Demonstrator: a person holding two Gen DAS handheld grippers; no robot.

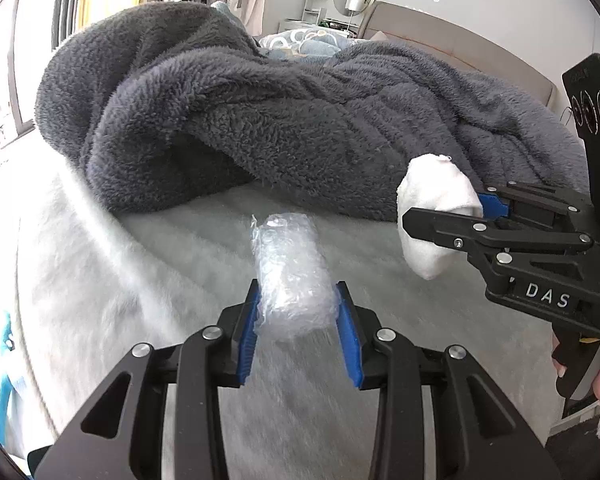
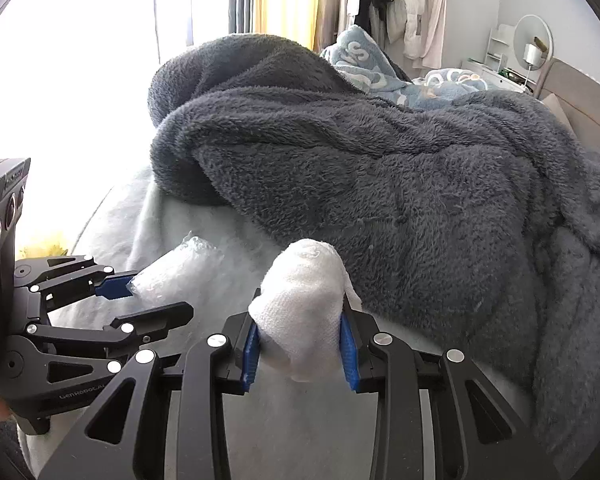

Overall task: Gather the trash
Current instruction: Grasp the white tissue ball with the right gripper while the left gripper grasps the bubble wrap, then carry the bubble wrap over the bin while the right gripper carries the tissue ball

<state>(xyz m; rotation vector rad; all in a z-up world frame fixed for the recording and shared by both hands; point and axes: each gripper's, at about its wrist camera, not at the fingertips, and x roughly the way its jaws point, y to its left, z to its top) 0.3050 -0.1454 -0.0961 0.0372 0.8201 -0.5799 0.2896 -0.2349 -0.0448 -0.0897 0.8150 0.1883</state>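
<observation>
Both pieces of trash are pinched, and I judge the step now is to lift them clear of the bed.

My left gripper [image 1: 296, 320] is clamped on the roll of bubble wrap [image 1: 290, 276], which sits between its blue fingers [image 1: 247, 340] and sticks out far past the tips; my right gripper [image 2: 298, 344] is clamped on the wad of white paper towel [image 2: 304, 312], which bulges above and below the pads. Both hang just over the pale bed cover [image 1: 120, 280], near the dark grey fleece blanket [image 2: 380, 184]. I would keep the squeeze steady and lift straight up, clear of the fleece.
</observation>
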